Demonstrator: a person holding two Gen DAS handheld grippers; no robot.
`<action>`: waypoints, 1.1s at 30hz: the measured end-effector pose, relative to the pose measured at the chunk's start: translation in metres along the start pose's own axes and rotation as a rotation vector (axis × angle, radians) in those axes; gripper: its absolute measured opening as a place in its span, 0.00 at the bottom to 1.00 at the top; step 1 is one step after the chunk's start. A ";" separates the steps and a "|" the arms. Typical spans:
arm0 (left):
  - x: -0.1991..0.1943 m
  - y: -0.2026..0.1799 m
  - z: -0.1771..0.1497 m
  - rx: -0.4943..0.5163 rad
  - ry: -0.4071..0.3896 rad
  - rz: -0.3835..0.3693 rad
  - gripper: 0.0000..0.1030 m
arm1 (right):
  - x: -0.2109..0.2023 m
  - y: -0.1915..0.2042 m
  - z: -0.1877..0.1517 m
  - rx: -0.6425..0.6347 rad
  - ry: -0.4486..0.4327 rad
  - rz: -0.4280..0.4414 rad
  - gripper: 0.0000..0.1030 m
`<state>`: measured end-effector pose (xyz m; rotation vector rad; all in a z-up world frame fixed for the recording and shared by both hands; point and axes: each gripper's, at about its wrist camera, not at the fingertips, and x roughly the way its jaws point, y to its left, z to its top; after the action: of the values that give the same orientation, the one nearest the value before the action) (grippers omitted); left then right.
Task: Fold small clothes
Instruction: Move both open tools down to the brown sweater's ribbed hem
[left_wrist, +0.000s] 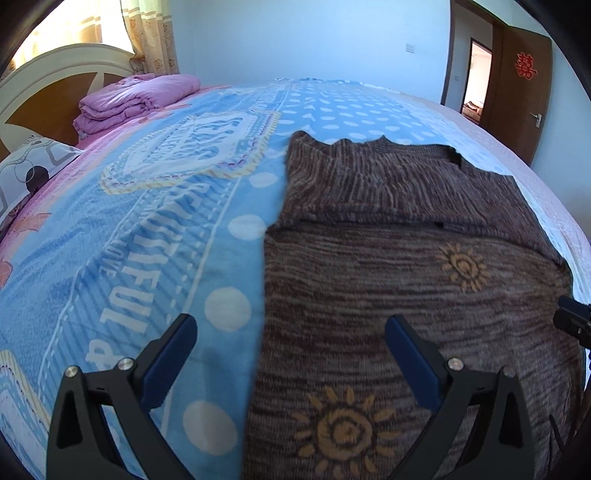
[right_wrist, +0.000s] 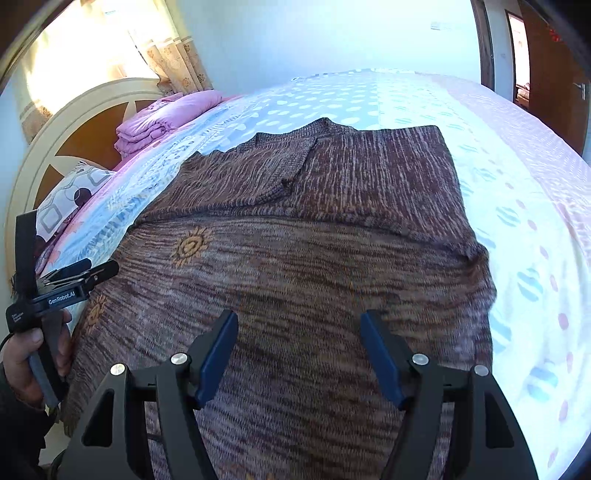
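Note:
A brown knitted sweater (left_wrist: 388, 266) with orange sun motifs lies flat on the bed, its upper part folded over the body. It also fills the right wrist view (right_wrist: 314, 266). My left gripper (left_wrist: 291, 328) is open and empty, above the sweater's left edge near the hem. My right gripper (right_wrist: 299, 325) is open and empty, above the sweater's lower middle. The left gripper (right_wrist: 79, 271) shows in the right wrist view at the sweater's left edge, held in a hand. Part of the right gripper (left_wrist: 572, 321) shows at the right edge of the left wrist view.
The bed has a blue patterned sheet (left_wrist: 166, 221) with white dots. A folded pink quilt (left_wrist: 136, 99) and a pillow (left_wrist: 26, 173) lie by the headboard (left_wrist: 48, 74). A curtained window is behind. An open brown door (left_wrist: 517, 92) stands far right.

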<state>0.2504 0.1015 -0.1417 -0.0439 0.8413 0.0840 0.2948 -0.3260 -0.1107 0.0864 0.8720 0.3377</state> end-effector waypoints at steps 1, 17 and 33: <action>-0.004 -0.001 -0.003 0.010 -0.001 -0.004 1.00 | -0.003 0.000 -0.002 0.001 0.001 0.000 0.68; -0.053 -0.021 -0.050 0.147 -0.015 -0.035 1.00 | -0.038 0.013 -0.050 -0.030 0.029 -0.008 0.68; -0.085 -0.008 -0.099 0.188 0.032 -0.049 1.00 | -0.064 0.037 -0.100 -0.109 0.092 -0.028 0.75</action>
<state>0.1212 0.0811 -0.1445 0.1113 0.8763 -0.0427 0.1708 -0.3181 -0.1199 -0.0426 0.9436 0.3644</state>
